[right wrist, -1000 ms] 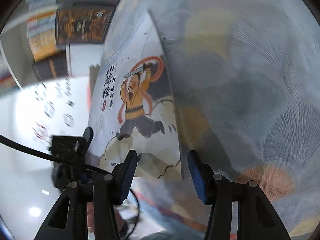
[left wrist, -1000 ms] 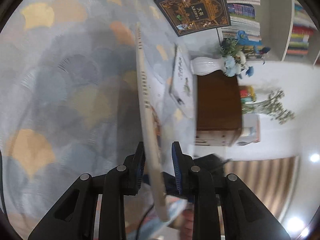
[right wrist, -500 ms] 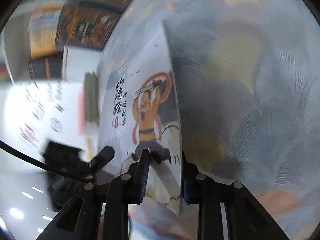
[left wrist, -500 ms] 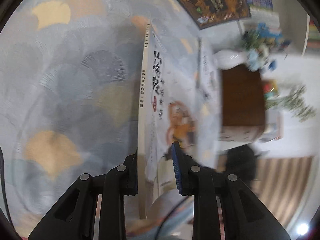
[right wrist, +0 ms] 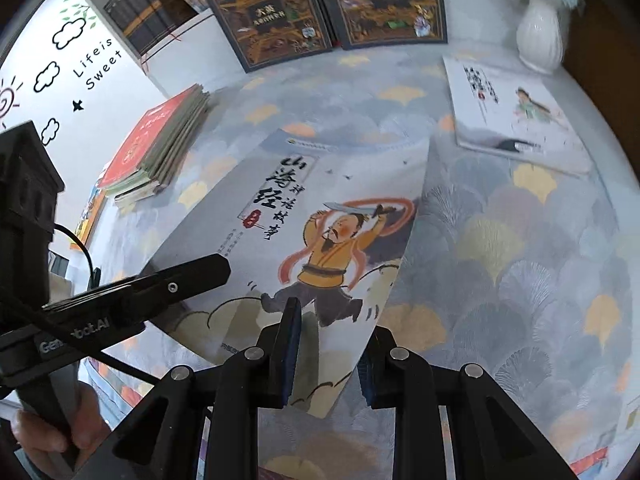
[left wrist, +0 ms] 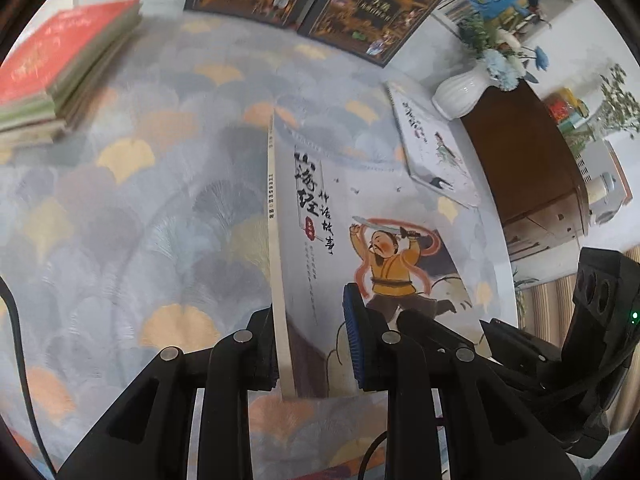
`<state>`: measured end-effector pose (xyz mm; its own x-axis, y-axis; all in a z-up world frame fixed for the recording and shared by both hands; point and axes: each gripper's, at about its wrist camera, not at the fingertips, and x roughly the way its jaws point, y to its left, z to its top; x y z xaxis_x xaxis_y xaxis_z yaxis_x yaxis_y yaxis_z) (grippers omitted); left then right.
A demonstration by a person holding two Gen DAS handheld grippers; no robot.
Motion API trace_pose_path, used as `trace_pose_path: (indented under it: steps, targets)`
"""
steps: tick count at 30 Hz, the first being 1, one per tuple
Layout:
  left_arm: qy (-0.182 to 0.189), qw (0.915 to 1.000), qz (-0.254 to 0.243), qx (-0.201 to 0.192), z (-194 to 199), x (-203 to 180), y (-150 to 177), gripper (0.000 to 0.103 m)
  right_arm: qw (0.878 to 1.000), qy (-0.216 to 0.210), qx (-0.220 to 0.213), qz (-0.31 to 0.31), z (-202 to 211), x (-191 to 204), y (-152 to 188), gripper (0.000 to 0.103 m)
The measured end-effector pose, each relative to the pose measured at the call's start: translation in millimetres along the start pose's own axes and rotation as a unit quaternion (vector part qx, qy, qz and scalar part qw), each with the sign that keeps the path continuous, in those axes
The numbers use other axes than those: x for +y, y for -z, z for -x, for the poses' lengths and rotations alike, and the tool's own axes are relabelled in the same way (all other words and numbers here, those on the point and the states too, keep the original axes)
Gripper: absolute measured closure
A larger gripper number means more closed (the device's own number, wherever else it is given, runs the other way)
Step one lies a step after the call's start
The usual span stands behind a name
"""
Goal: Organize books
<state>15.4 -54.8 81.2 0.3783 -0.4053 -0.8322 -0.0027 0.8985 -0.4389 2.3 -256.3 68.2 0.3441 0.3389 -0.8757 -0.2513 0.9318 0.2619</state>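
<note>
A white picture book [left wrist: 320, 216] [right wrist: 320, 208], its cover showing a man in yellow swinging a sword, is held tilted above the fan-patterned tablecloth [left wrist: 140, 220]. My left gripper [left wrist: 310, 352] is shut on its lower corner by the spine. My right gripper [right wrist: 328, 356] is shut on the lower corner at the open edge. Each gripper shows in the other's view: the right gripper [left wrist: 440, 340] beside the left, the left gripper's finger [right wrist: 180, 280] lying across the cover.
A stack of books with a red cover [left wrist: 60, 64] [right wrist: 160, 148] lies at the left. Two dark ornate books [left wrist: 360, 0] [right wrist: 328, 8] stand at the back. A second white picture book [left wrist: 432, 144] [right wrist: 516, 116] lies beside a white vase [left wrist: 460, 88] [right wrist: 540, 36].
The right gripper's jaws closed on the book's open edge. The book turned from edge-on to cover-facing in the left view, and both grippers rose with it.
</note>
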Motion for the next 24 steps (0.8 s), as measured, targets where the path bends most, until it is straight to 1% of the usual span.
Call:
trace_pose_path:
  steps: [3,6,8,14,17,20,24]
  targets:
    - [0.003,0.9997,-0.021,-0.014,14,0,-4,0.081,1.000,0.005,-0.015,0.014,8,19,-3,0.079]
    - [0.020,0.9992,-0.033,-0.015,23,7,-13,0.081,0.999,0.026,-0.031,0.034,14,41,-3,0.079]
    - [0.027,0.9988,-0.037,-0.015,27,11,-15,0.081,0.998,0.037,-0.038,0.035,17,54,-5,0.079]
    - [0.062,0.9961,-0.051,-0.037,56,34,-28,0.081,0.997,0.042,-0.054,0.026,23,89,-16,0.079]
    - [0.071,0.9946,-0.052,-0.055,76,51,-38,0.081,0.996,0.045,-0.072,0.034,27,113,-27,0.079]
    - [0.078,0.9925,-0.044,-0.083,103,76,-52,0.081,0.995,0.035,-0.088,0.044,27,143,-42,0.079]
    - [0.070,0.9900,-0.030,-0.119,132,115,-69,0.081,0.992,0.018,-0.104,0.070,18,189,-68,0.079]
